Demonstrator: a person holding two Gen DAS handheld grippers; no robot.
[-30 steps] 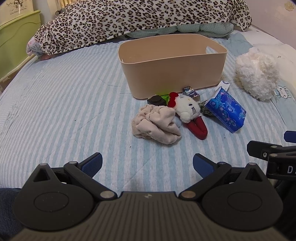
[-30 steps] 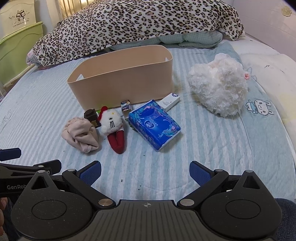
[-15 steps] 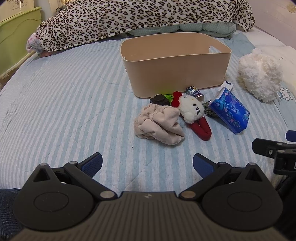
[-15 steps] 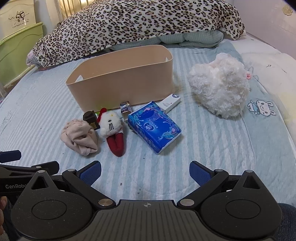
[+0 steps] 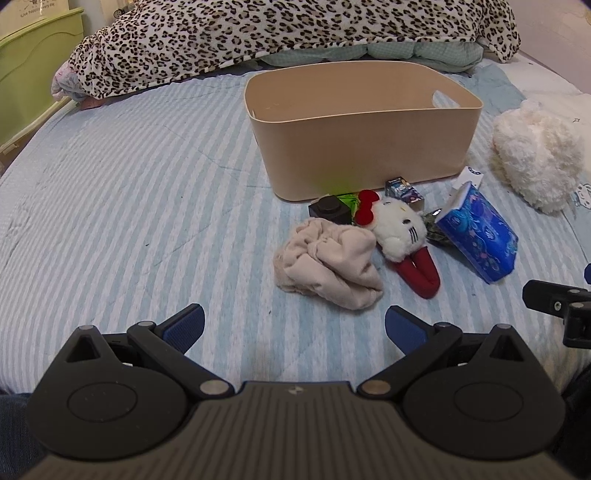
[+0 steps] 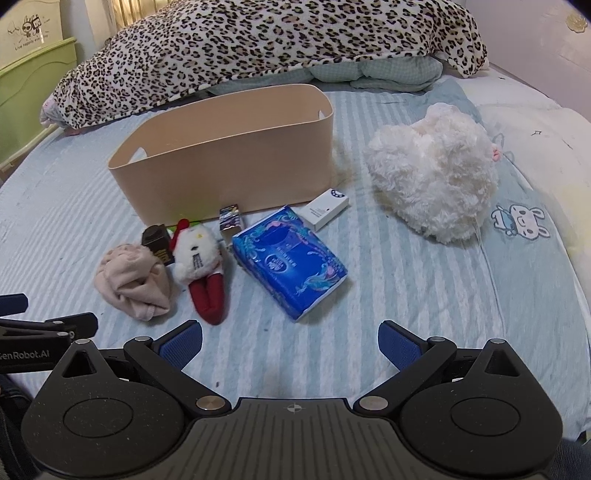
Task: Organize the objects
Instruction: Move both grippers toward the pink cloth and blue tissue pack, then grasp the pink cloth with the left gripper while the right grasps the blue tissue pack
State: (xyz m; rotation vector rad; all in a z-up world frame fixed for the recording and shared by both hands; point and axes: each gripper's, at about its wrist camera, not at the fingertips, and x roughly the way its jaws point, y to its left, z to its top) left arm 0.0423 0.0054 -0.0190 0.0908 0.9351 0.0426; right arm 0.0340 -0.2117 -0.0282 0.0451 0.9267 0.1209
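A beige bin (image 5: 365, 147) stands on the striped bed; it also shows in the right wrist view (image 6: 229, 166). In front of it lie a crumpled beige cloth (image 5: 328, 266) (image 6: 133, 284), a white cat plush with red legs (image 5: 402, 236) (image 6: 199, 262), a blue tissue pack (image 5: 476, 236) (image 6: 291, 258), a dark small box (image 5: 328, 210) (image 6: 157, 240), a small shiny packet (image 5: 404, 190) (image 6: 231, 218) and a white box (image 6: 325, 208). My left gripper (image 5: 293, 326) is open, just short of the cloth. My right gripper (image 6: 290, 343) is open, just short of the tissue pack.
A fluffy white plush (image 6: 432, 184) (image 5: 535, 155) lies right of the bin. A leopard-print blanket (image 5: 277, 33) is heaped at the back of the bed. A green headboard (image 5: 26, 74) stands at the far left. A green object (image 5: 347, 201) peeks out beside the dark box.
Both grippers have moved slightly forward toward the objects, which now look a little nearer. Both stay open and nothing was picked up.
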